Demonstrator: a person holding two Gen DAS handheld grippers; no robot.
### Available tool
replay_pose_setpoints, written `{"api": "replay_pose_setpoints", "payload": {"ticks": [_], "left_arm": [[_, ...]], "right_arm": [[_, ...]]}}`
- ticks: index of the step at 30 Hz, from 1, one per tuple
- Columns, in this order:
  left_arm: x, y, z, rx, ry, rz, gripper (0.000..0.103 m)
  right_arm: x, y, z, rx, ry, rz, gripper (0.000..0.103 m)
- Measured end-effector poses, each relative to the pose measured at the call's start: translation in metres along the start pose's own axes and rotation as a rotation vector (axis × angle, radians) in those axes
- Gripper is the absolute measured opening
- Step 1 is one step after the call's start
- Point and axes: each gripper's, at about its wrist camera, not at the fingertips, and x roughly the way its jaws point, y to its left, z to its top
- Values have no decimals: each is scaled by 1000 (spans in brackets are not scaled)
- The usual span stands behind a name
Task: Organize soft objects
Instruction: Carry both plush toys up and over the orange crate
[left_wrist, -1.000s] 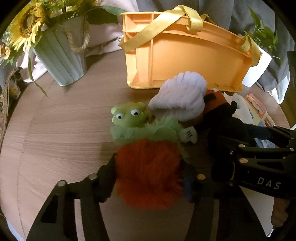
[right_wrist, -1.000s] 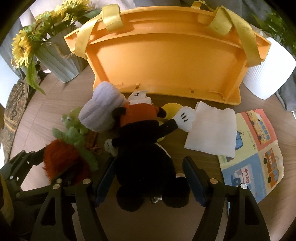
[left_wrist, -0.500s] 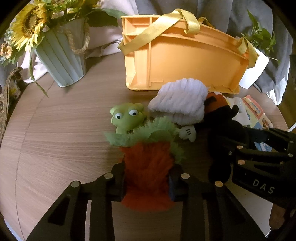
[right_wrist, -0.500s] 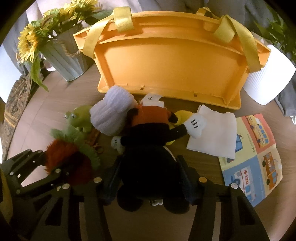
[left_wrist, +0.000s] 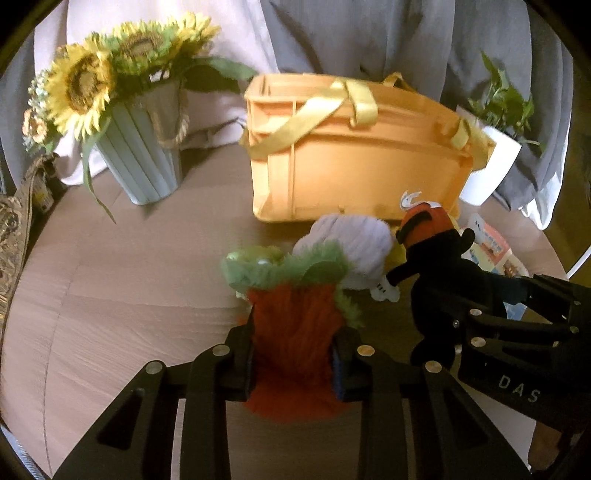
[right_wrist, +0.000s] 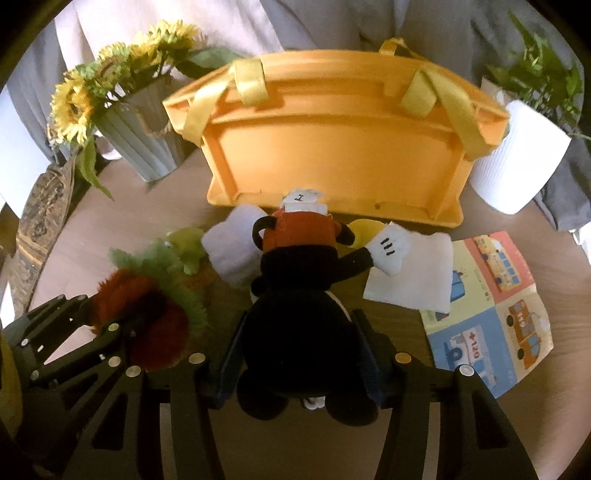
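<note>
Your left gripper (left_wrist: 295, 354) is closing, its jaws pinched in on the fuzzy orange carrot plush (left_wrist: 295, 332), pads sunk into the fur on both sides, its green leafy top (left_wrist: 295, 269) pointing away from you toward the basket. Over on your other side, the right gripper (right_wrist: 299, 354) is clamped around the black mouse plush (right_wrist: 295, 325), one finger on each flank of its dark body, with its red shorts (right_wrist: 301, 232) and white-gloved hand (right_wrist: 388, 251) sticking out ahead. Both toys sit just in front of the orange basket (right_wrist: 332, 155), which stands on the wooden table (left_wrist: 110, 277) with its yellow straps (right_wrist: 247, 81) draped over the rim. Between your two catches lies a white knitted plush (left_wrist: 354, 243), touching the carrot's greens and the mouse's arm, and a green frog toy (right_wrist: 184, 243) peeks out behind the carrot top, blurred here. A white cloth (right_wrist: 413, 273) lies under the mouse's glove, overlapping a picture book (right_wrist: 491, 302) of buses and an ambulance. A ribbed pot of sunflowers (left_wrist: 140, 147) stands left of the basket, and a white pot with a leafy plant (right_wrist: 517, 166) stands to its right.
</note>
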Motion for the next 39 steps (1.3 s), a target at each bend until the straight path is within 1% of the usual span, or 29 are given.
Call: {"api": "replay_pose_setpoints", "payload": {"ticks": [14,23,39], "left_arm": [[-48,-7,29,-12,-153,-4,30],[-65,-13,50,-7,-225,-3,30],[-92,-29,100,28,-360,-26,30]], "right_arm": [[-52,4,19,13,-147,11,56],[-77,2,35,12,-240,-4,56],[-113,-7,65,18,-381,-9,56]]}}
